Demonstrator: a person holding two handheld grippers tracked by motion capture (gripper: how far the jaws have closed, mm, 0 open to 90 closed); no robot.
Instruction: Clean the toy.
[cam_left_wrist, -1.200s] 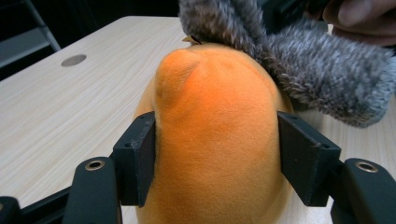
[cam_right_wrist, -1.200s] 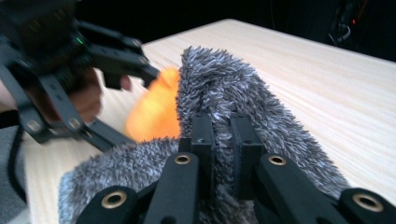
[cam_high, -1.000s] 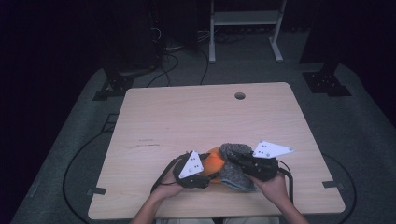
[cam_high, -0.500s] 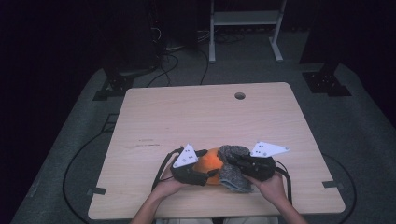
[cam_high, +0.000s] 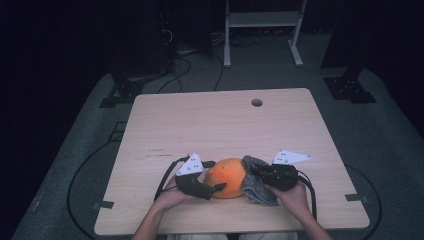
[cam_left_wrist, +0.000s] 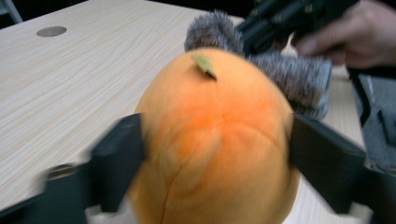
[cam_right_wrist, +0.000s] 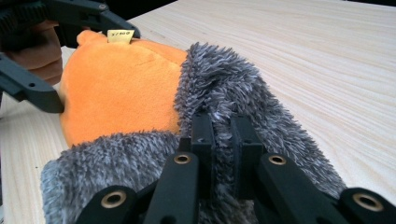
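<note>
Since a second ago my left gripper (cam_high: 216, 188) has shifted leftward, its jaws have just been opening, and the orange plush toy (cam_high: 227, 177) stands exposed near the table's (cam_high: 215, 125) front edge. In the left gripper view, the rounded, velvety toy (cam_left_wrist: 215, 140) sits between spread jaws. In the right gripper view, my right gripper (cam_right_wrist: 223, 135) stays clenched on the shaggy grey fur (cam_right_wrist: 243, 93).
</note>
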